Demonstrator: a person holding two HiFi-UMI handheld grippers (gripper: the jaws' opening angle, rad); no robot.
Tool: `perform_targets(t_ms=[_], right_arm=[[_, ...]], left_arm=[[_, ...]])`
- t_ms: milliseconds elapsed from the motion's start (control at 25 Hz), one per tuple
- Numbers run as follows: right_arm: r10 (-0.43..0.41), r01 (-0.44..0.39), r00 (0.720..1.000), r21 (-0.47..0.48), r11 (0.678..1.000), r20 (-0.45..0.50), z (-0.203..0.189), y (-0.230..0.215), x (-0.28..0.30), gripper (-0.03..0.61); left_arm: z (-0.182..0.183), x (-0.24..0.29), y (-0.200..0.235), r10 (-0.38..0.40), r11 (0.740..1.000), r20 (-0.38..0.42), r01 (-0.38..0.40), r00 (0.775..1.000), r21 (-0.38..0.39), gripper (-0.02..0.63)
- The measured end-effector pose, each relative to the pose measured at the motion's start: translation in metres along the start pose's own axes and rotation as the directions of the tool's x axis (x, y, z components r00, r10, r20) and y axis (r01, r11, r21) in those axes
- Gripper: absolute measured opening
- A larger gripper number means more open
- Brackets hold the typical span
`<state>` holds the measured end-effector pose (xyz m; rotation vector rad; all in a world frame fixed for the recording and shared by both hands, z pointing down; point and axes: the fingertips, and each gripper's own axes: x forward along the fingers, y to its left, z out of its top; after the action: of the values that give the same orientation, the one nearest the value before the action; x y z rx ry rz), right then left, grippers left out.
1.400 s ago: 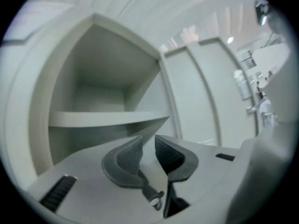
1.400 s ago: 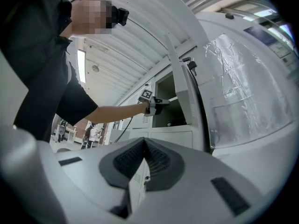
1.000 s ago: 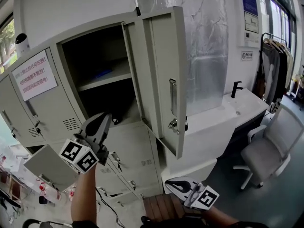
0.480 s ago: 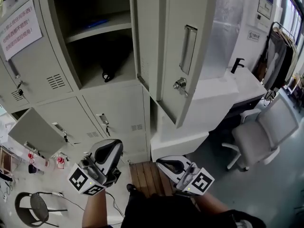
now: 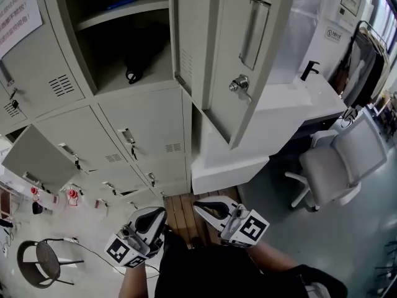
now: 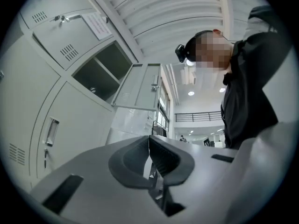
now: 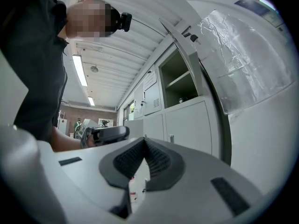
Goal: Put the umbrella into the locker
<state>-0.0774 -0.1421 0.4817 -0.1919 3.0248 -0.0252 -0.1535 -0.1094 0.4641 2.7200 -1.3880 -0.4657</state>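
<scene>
While the left gripper (image 5: 159, 212) and right gripper (image 5: 198, 205) hang empty, jaws pressed together, the umbrella (image 5: 141, 58) lies in the locker (image 5: 71, 48) above them.

The umbrella (image 5: 141, 58) lies deep in shadow inside the locker (image 5: 73, 47); its outline is indistinct. The top edge cuts off the locker, the left edge the notice (image 5: 18, 8).

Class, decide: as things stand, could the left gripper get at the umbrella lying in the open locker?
Probably yes. The door stands wide open and nothing blocks the umbrella. The left gripper hangs well below, jaws shut and empty, so it must rise and open.
</scene>
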Motion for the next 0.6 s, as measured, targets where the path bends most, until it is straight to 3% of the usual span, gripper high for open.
perform_targets(t_ms=[120,200,360,600], right_arm=[[0.004,-0.004,1.000,0.015,1.000,-0.022,-0.013,0.002,-0.002,0.011],[0.006,-0.005,0.999,0.025,1.000,-0.050,-0.024,0.002,-0.003,0.012],[0.036,-0.035,0.995,0.020,0.999,-0.088,-0.035,0.010,0.000,0.011],[0.046,-0.047,0.993,-0.010,0.999,-0.107,-0.046,0.006,0.004,0.012]], left_arm=[[-0.030,-0.022,0.013,0.129,0.992,-0.047,-0.129,0.991,-0.011,0.017],[-0.047,-0.036,0.022,0.192,0.979,-0.063,-0.196,0.979,-0.057,0.016],[-0.070,-0.044,0.015,0.158,0.976,-0.119,-0.173,0.980,-0.129,0.015],[-0.066,-0.039,0.012,0.169,0.980,-0.105,-0.179,0.980,-0.091,0.015]])
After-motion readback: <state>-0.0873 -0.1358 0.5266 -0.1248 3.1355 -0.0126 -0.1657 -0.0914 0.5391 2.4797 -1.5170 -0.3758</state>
